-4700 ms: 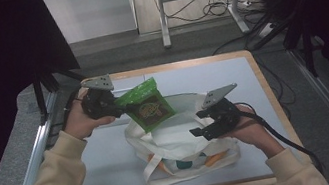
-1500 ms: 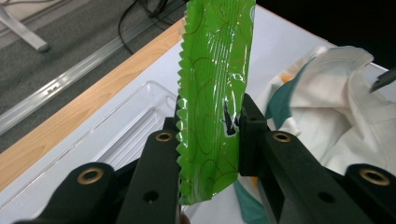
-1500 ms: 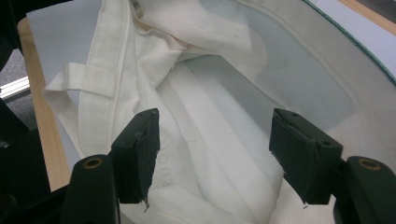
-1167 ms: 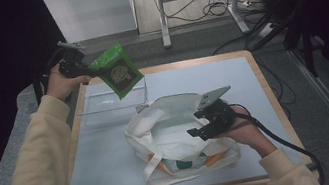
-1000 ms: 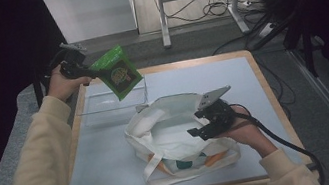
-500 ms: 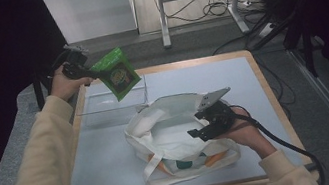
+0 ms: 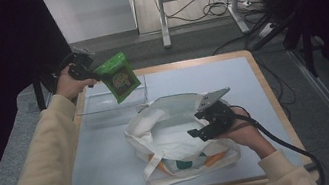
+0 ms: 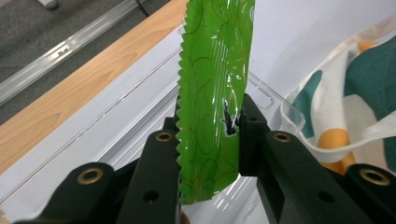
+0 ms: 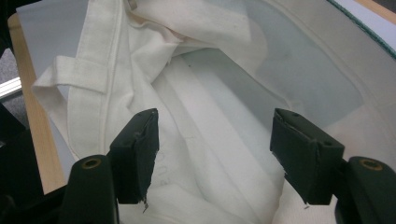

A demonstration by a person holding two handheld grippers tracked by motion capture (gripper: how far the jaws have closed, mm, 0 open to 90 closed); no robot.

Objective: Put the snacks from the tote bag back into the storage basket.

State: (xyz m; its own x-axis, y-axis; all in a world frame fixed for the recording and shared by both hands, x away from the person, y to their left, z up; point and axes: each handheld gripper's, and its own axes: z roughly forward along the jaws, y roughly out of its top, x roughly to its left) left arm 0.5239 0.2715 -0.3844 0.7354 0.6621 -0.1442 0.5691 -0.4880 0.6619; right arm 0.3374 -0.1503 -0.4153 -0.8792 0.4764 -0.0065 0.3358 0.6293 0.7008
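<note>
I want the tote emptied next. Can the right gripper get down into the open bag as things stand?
Probably yes. The right gripper hangs over the mouth of the white tote bag, jaws apart and empty, and the opening gapes beneath them. The left gripper holds the green snack packet well aside.

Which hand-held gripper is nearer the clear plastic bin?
Left. The left hand-held gripper holds the green packet over the clear bin; the right hand-held gripper is over the tote bag.

The table (image 7: 111, 147) is bright and evenly lit, but the room is very dark at 9 and 3 o'clock. The green packet (image 8: 212, 93) shines with small white glare. The black jaws up close look soft and blurry.
</note>
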